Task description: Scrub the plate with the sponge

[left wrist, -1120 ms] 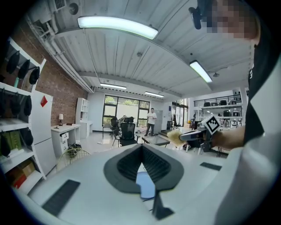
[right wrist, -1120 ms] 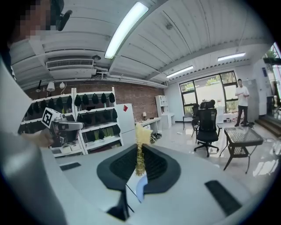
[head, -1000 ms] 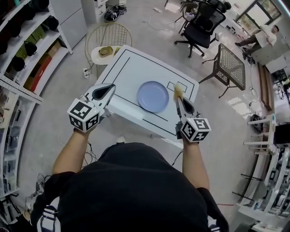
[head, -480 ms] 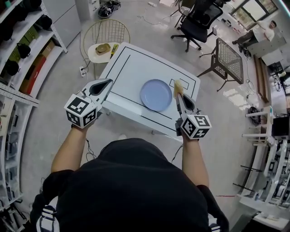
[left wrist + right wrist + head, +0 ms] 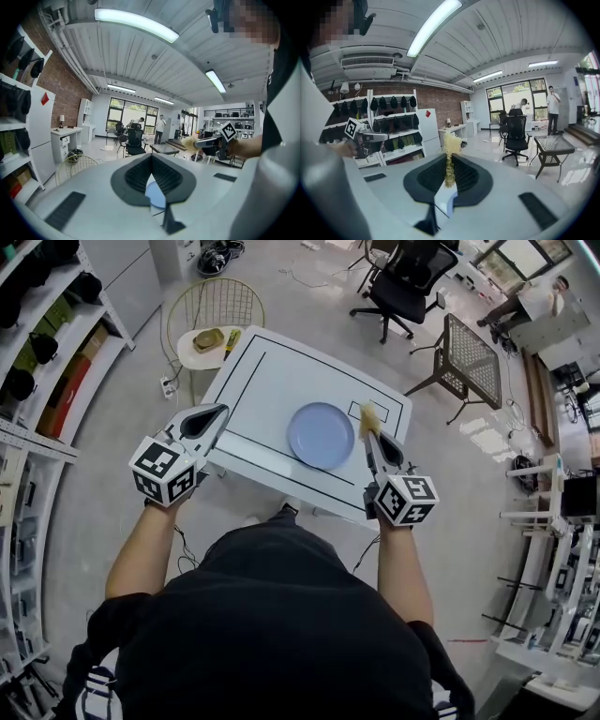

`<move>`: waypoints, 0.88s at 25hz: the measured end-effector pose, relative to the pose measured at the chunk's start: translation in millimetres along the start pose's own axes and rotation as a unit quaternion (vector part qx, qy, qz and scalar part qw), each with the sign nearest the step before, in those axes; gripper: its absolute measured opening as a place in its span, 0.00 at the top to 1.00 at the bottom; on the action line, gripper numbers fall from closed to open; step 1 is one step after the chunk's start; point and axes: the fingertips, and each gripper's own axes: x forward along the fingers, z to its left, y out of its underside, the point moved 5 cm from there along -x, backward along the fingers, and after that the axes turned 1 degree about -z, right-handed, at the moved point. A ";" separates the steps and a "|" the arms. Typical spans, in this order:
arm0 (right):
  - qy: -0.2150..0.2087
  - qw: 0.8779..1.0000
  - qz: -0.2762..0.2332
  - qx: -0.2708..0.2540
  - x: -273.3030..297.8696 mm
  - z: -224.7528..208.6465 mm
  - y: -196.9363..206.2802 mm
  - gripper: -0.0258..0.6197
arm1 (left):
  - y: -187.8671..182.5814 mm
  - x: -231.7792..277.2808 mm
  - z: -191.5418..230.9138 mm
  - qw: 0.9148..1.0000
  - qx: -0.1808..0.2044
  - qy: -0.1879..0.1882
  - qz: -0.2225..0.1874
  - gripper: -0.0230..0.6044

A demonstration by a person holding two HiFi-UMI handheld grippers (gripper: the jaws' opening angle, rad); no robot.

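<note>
One plate (image 5: pixel 321 435) and one sponge (image 5: pixel 369 414) are here; the right gripper (image 5: pixel 370 435) pinches the sponge, while the left gripper (image 5: pixel 221 412) is closed and empty.

Pale blue plate (image 5: pixel 320 435), yellow sponge (image 5: pixel 368 418), white table (image 5: pixel 281 381) with black lines

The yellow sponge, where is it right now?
In the head view the yellow sponge is pinched in the right tool, just right of the round blue plate on the white table.

Brick wall (image 5: pixel 433 101), grey floor (image 5: pixel 122 427), black office chair (image 5: pixel 403 287), ceiling strip light (image 5: pixel 136 23)
</note>
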 end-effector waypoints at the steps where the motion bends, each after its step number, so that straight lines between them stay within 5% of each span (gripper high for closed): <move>1: 0.001 1.000 0.000 0.002 1.3 -2.9 1.3 0.92 | 0.7 3.1 -0.2 1.000 0.001 0.001 0.002 0.96; 22: -0.037 0.999 0.031 0.018 85.5 -84.5 5.2 0.92 | 4.1 112.0 11.7 0.999 -0.007 -0.001 0.041 0.95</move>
